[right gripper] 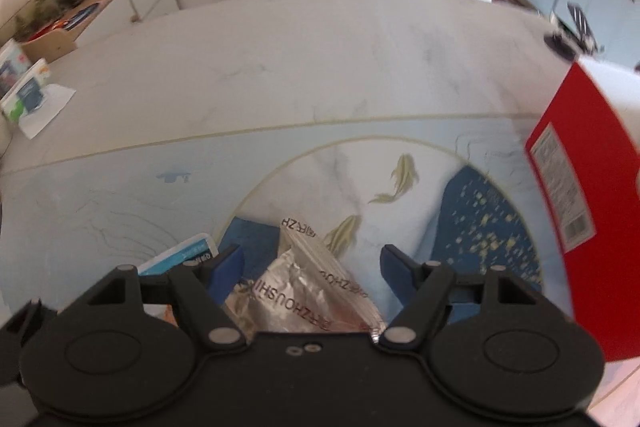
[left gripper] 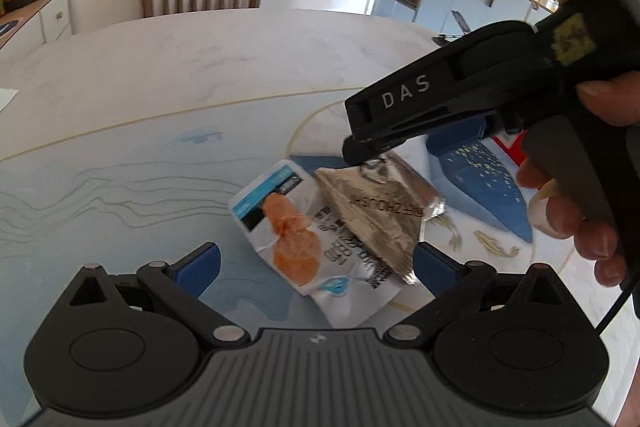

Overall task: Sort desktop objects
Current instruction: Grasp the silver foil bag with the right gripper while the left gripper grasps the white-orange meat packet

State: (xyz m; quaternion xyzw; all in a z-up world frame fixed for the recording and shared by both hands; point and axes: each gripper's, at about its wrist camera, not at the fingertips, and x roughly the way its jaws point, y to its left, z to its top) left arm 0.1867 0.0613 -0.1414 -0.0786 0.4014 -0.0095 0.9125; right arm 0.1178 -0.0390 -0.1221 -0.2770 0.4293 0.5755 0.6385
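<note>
Left wrist view first: pale marble-look table [left gripper: 208, 67] with a smooth printed mat [left gripper: 100, 187] in washed blues, thin wavy lines and gold fish. Lying on it, a glossy white snack packet [left gripper: 296, 239] printed with orange food pictures and a light blue strip, flat and slightly creased. Overlapping its right edge, a crinkled silver foil packet [left gripper: 380, 211] with dark lettering, puffed into a wedge. Left gripper [left gripper: 318, 261] angled down over both, blue pads spread wide, white snack packet between them, nothing clamped. Coming in from the right, the black body of the right gripper [left gripper: 404, 147], its tip low over the silver foil packet; contact impossible to judge. Fingers of a hand [left gripper: 576, 223] curled around its handle.

Over to the right wrist view: somewhat blurred. Right gripper [right gripper: 312, 265] pitched steeply down, blue pads well apart, wrinkled silver foil packet [right gripper: 304, 287] lying between them, not squeezed. Corner of the white snack packet [right gripper: 180, 255] just left of the left pad. Smooth red cardboard box [right gripper: 576, 195] with a white label standing at right.
</note>
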